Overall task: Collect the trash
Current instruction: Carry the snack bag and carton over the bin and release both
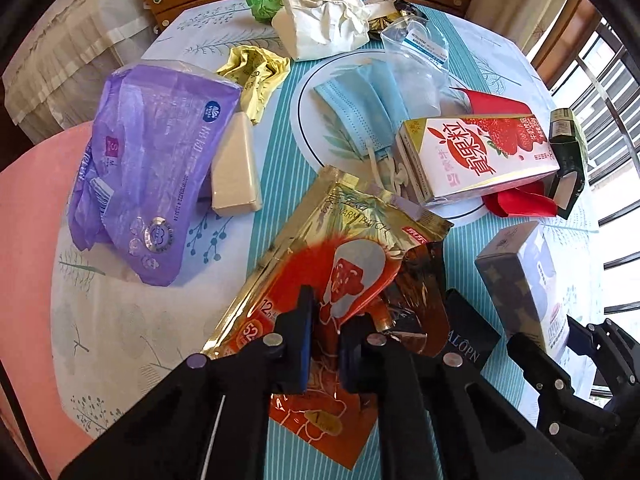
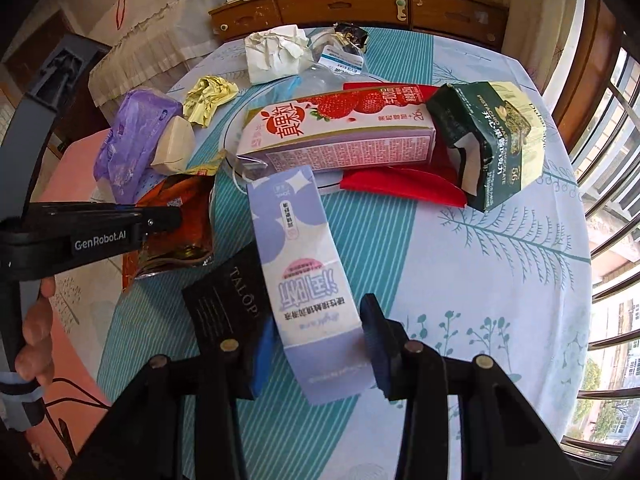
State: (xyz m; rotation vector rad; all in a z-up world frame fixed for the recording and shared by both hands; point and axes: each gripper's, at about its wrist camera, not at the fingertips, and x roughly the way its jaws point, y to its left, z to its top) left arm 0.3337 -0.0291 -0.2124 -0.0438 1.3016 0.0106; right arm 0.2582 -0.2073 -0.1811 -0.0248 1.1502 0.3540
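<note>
Two grabs going: left gripper (image 1: 322,344) clamped tight on the gold-and-red pouch (image 1: 340,248), right gripper (image 2: 316,344) squeezing the purple-and-white box (image 2: 300,264), strawberry carton (image 2: 336,136) lying mid-table on the plate (image 1: 304,92)

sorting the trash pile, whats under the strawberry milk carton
The strawberry milk carton lies on a red wrapper and the rim of a white plate. How far the wrapper runs beneath it is covered.

Daylight pours in from the window (image 2: 612,240) at my right edge, blown out white. The gold packet (image 1: 340,248) glints with glare. Both views bend strongly toward dark, vignetted corners.
</note>
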